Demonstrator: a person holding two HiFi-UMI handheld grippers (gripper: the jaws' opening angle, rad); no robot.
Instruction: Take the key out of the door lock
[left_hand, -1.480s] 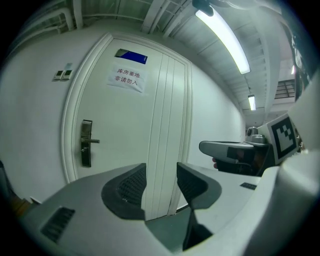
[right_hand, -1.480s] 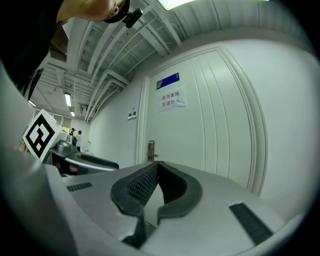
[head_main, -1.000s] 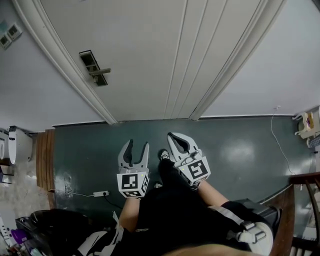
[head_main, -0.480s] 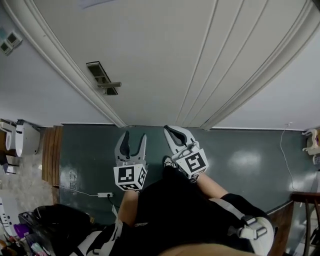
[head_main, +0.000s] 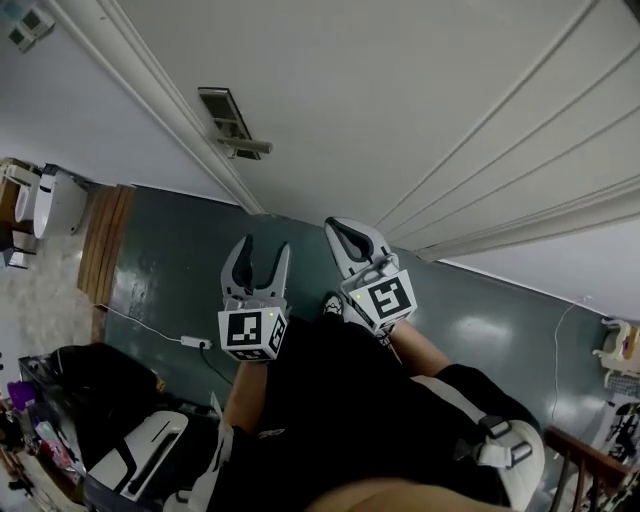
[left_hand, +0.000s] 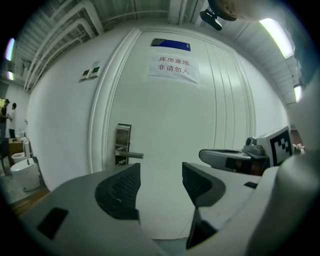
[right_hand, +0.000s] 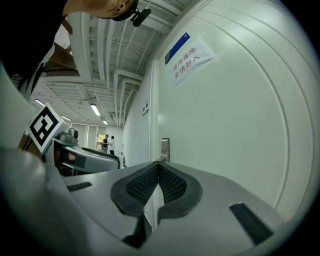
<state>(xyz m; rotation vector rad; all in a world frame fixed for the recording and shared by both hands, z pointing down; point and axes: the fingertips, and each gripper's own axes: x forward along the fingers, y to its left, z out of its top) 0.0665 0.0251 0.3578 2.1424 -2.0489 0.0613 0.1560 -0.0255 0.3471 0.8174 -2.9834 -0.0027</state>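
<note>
The white door (head_main: 400, 100) has a metal lock plate (head_main: 226, 112) with a lever handle (head_main: 250, 147) at its left edge. The left gripper view shows the same lock plate (left_hand: 122, 142) and handle (left_hand: 131, 155) ahead at the left. A key is too small to make out. My left gripper (head_main: 265, 245) points at the door, short of the lock. Its jaws have just been opening and now stand open (left_hand: 161, 170) with nothing between them. My right gripper (head_main: 342, 230) is beside it on the right, with pads shut together (right_hand: 159, 166) on nothing.
A paper sign (left_hand: 172, 69) hangs high on the door. On the dark green floor lies a power strip (head_main: 192, 342) with its cable. A white toilet (head_main: 55, 200) and a wooden threshold (head_main: 105, 240) are at the left. Two people (right_hand: 107, 142) stand far down the hall.
Both grippers have come closer to the door, and the lock plate now lies nearer above the left gripper. The left jaws stand slightly wider.
</note>
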